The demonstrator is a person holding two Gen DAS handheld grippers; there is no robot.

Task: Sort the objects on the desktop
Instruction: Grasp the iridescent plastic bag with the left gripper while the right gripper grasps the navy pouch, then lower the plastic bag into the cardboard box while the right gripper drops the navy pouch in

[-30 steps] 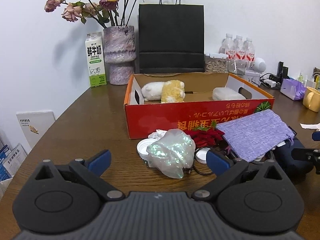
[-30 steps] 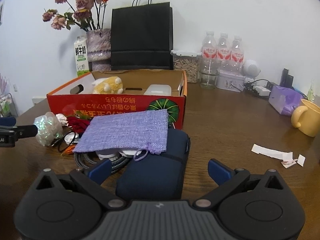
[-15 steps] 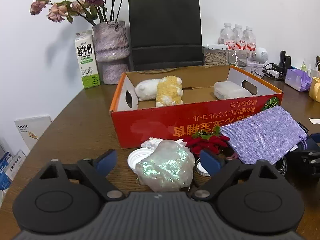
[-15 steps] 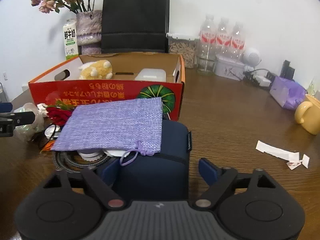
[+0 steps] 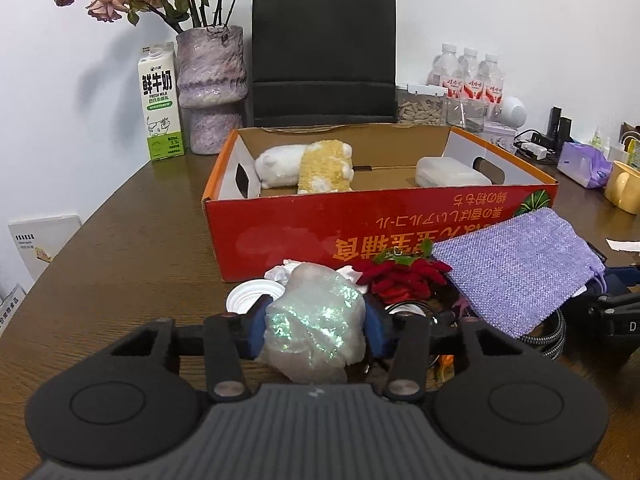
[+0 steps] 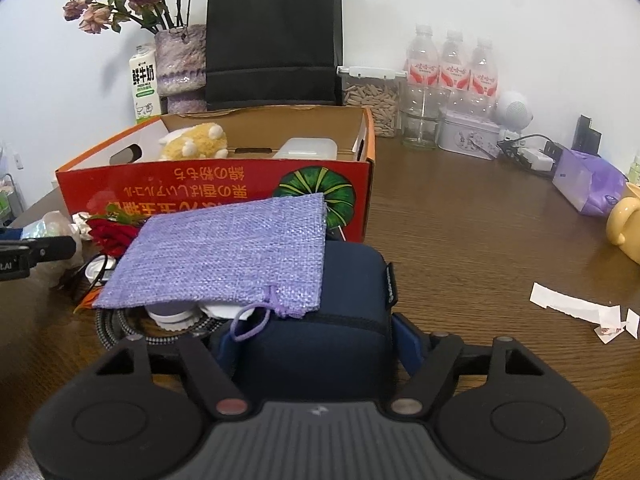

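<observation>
Two grips, one per hand.
Left gripper (image 5: 316, 330): jaws have just been closing; blue pads press both flanks of the iridescent lump (image 5: 316, 320), which sits on the worktop (image 5: 132, 264) dead ahead.
Right gripper (image 6: 316, 346): jaws have just been closing; pads clamp the near end of the navy case (image 6: 340, 312), long axis running away toward the red box (image 6: 216, 188).
Overlay: purple pouch (image 6: 224, 252) lies across the case's far left part.
Destination, judged: box, just beyond both.
</observation>
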